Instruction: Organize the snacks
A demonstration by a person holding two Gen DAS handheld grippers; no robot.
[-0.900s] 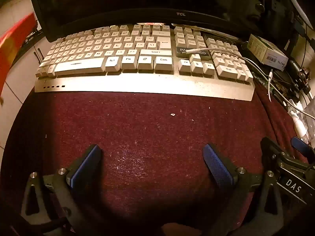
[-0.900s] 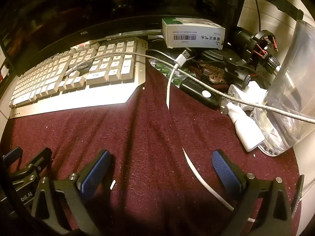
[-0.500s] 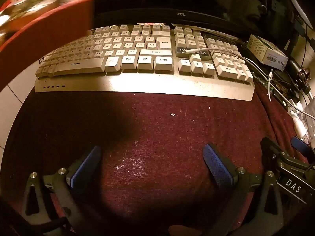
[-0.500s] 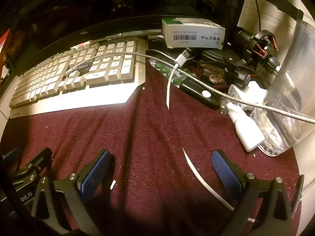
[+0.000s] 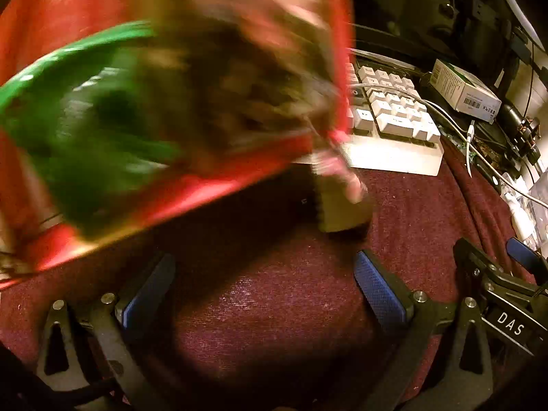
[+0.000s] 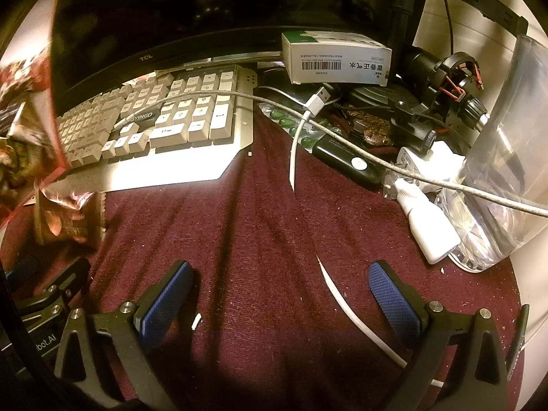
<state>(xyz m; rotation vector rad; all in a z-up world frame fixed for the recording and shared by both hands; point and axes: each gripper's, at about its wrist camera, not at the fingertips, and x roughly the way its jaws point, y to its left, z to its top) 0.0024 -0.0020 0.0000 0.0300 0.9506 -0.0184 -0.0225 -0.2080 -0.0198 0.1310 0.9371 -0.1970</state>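
Note:
A large red and green snack package point(image 5: 154, 102), blurred by motion, fills the upper left of the left wrist view above the keyboard; nothing in view shows what holds it. A small brown-and-pink snack packet point(image 5: 342, 202) sits just below it on the maroon cloth. The right wrist view shows that packet point(image 6: 68, 219) at the far left, under the red package's edge point(image 6: 30, 109). My left gripper point(image 5: 263, 274) rests open on the cloth, with nothing between its blue pads. My right gripper point(image 6: 281, 274) also stands open and empty, with a white cable crossing near its right finger.
A white keyboard point(image 6: 171, 126) lies in front of a dark monitor point(image 6: 154, 34). To the right are a white box point(image 6: 335, 58), cables, a black device point(image 6: 349, 164), a white bottle point(image 6: 428, 229) and a clear plastic container point(image 6: 507, 171).
The red and green package has swept in from the upper left and now covers most of the keyboard in the left wrist view. A small packet has appeared on the cloth. Neither gripper moved.

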